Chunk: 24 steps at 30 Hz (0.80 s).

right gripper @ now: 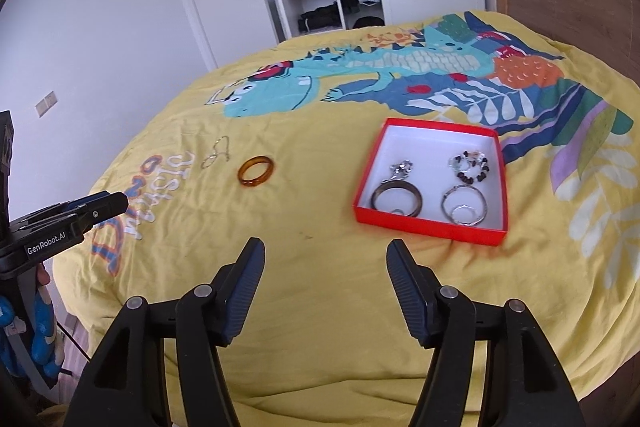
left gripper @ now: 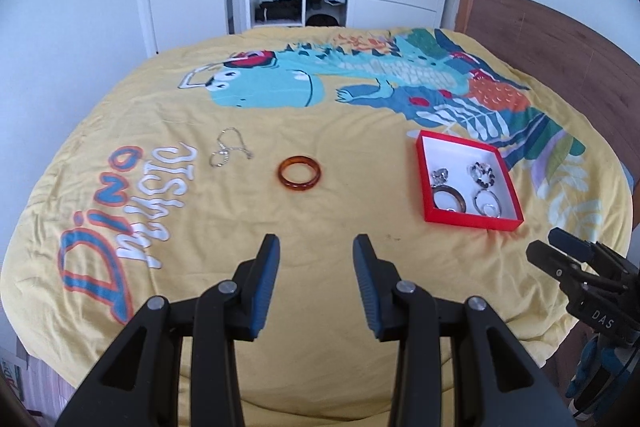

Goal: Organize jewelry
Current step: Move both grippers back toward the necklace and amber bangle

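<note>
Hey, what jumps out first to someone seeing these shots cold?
The yellow dinosaur bedspread fills both views. On its right side sits an open red box holding rings and bracelets. Left of it, loose on the fabric, lie an amber bangle and a silver chain, with both grippers open and empty.

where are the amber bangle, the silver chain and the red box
amber bangle point(left gripper: 300, 173), left wrist view, on its near rim
silver chain point(left gripper: 221, 155), left wrist view, on the looped end of the chain
red box point(right gripper: 424, 225), right wrist view, on its near outer wall
</note>
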Available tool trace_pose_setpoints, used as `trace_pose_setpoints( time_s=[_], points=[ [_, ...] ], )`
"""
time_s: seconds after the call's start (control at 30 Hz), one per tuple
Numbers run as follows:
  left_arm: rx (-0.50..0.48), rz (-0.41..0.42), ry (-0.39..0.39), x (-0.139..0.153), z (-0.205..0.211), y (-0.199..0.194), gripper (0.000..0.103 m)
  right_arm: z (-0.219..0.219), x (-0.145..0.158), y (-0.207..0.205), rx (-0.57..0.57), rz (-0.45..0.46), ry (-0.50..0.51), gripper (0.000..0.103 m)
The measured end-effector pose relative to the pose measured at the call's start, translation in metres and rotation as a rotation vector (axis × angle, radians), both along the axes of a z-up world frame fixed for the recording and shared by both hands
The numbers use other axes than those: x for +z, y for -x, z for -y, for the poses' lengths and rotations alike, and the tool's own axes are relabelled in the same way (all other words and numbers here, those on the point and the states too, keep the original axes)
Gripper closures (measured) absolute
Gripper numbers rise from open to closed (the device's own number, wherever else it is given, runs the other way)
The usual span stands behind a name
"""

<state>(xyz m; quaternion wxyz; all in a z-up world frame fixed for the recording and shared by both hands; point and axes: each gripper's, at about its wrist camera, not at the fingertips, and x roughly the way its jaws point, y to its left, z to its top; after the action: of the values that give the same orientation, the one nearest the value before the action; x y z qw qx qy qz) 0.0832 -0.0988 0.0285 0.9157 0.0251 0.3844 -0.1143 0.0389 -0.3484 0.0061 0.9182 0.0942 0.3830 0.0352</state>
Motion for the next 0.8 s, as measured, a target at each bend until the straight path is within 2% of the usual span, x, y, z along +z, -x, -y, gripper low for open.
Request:
trace_pose_setpoints(
  time_s=[0.3, 0.43, 0.67, 0.7, 0.8],
  points=[
    [0.068, 0.075, 0.014, 0.013, -0.052, 0.04, 0.067, -0.042, 0.008, 0.016, 0.057, 0.023, -0.01, 0.039],
    [0.1, 0.082, 0.024, 0.017, -0.072, 0.048, 0.067, -0.061, 0.017, 0.02, 0.086, 0.046, 0.001, 0.026],
    [0.141, 0.08, 0.042, 0.015, -0.1, 0.051, 0.066, -0.091, 0.026, 0.019, 0.138, 0.064, 0.034, 0.025],
    [0.146, 0.076, 0.046, 0.013, -0.103, 0.051, 0.066, -0.096, 0.026, 0.018, 0.147, 0.062, 0.039, 0.025],
    [0.165, 0.068, 0.049, 0.007, -0.111, 0.048, 0.055, -0.108, 0.024, 0.016, 0.168, 0.054, 0.052, 0.025]
  ],
)
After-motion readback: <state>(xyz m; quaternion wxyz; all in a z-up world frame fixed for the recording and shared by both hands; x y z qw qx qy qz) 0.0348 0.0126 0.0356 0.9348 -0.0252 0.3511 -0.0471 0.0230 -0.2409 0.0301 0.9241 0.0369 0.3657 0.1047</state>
